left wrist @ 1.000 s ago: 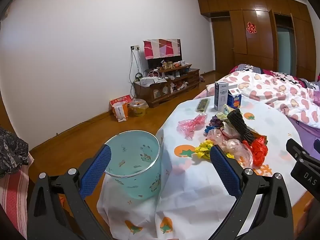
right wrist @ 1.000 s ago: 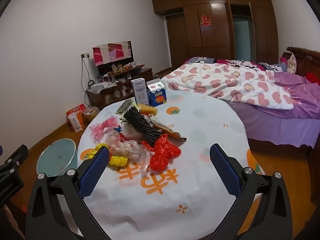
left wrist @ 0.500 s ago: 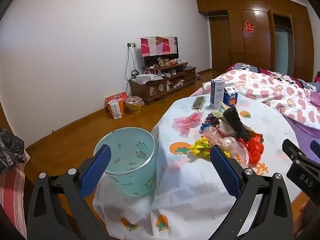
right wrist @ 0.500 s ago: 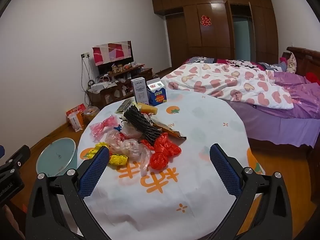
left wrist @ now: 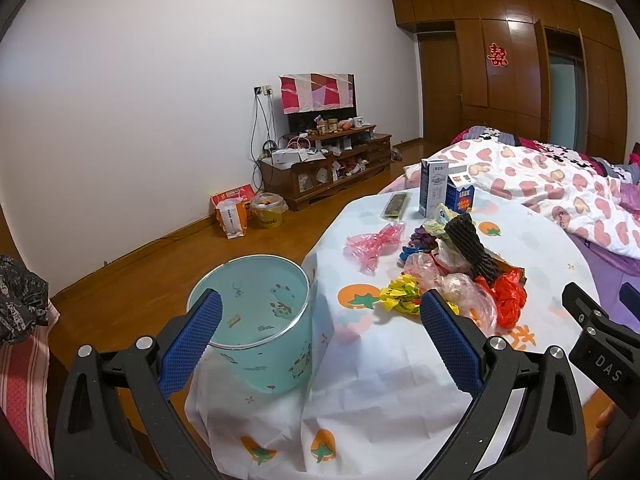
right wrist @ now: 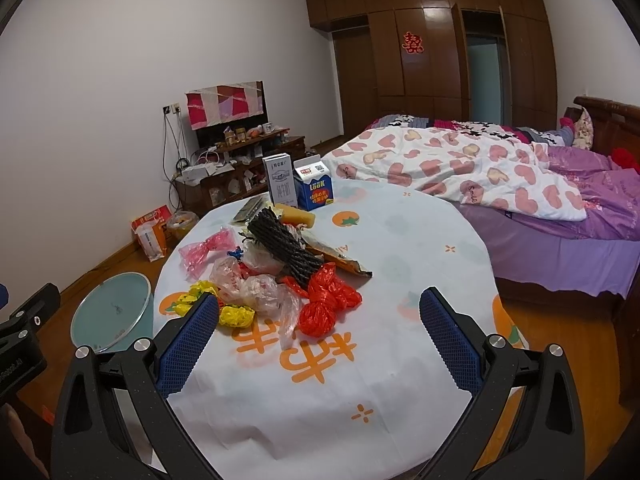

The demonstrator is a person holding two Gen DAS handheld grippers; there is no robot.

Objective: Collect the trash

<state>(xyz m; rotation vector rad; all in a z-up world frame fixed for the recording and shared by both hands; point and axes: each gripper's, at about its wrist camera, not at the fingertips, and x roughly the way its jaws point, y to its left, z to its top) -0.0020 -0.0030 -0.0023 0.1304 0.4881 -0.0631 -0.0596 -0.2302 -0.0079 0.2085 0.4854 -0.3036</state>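
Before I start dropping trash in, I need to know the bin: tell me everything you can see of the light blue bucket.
The light blue bucket is round, with a thin pale rim and small cartoon prints on its wall. It looks like plastic. It stands upright and open on the wooden floor, against the edge of the table, whose hanging tablecloth touches its side. No trash shows inside it. The open left tongs hover above it, apart from it.
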